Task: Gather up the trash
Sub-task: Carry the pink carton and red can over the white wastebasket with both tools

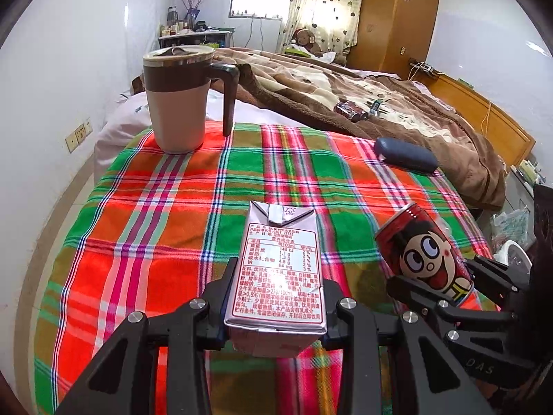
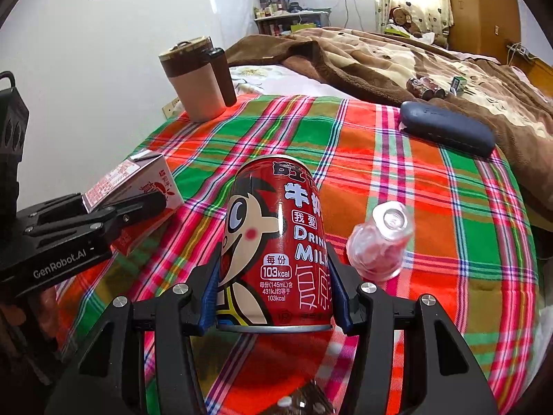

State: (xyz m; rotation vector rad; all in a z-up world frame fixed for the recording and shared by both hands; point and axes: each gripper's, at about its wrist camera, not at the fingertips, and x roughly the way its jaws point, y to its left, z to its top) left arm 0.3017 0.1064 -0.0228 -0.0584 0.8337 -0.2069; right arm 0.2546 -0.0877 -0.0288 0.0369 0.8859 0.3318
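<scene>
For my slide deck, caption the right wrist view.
Right gripper clamps a red milk can above the plaid cloth; left gripper holds a drink carton.

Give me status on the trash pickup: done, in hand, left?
Done: nothing visibly binned; no bin in view. In hand: left gripper clamps the drink carton; right gripper clamps the red milk can. Left: clear bottle on the plaid cloth.

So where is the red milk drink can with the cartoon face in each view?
Left wrist view: red milk drink can at lower right, in the right gripper.
Right wrist view: bottom centre, between the blue pads.
Shared landmark: brown and beige lidded mug at upper left.
</scene>
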